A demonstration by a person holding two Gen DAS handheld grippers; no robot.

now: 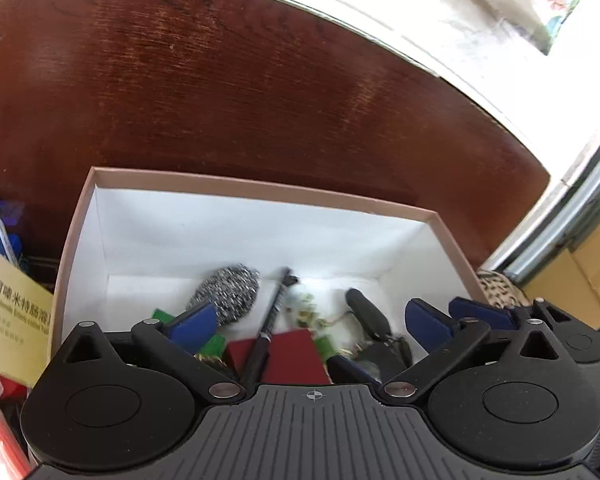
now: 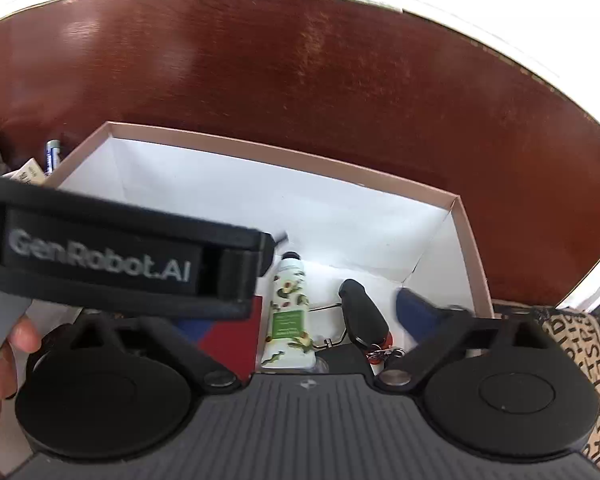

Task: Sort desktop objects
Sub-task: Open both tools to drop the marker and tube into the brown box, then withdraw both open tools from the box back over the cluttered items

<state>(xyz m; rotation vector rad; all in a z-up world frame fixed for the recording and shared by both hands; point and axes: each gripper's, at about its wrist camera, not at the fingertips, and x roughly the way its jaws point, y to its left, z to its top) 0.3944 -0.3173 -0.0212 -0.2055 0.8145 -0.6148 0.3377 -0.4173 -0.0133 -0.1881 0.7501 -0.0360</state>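
A lived-in home room, shown by a dark red-brown wooden tabletop (image 1: 228,92) cluttered with a cardboard box (image 1: 260,190) of household odds and ends, a medicine packet (image 1: 8,312), floral fabric (image 1: 560,12) and a leopard-print cloth (image 2: 580,344) nearby.

My box (image 1: 260,194) is pink-rimmed and white inside, on a red-brown desk (image 1: 220,92); the tube (image 2: 290,312) shows green avocado prints.
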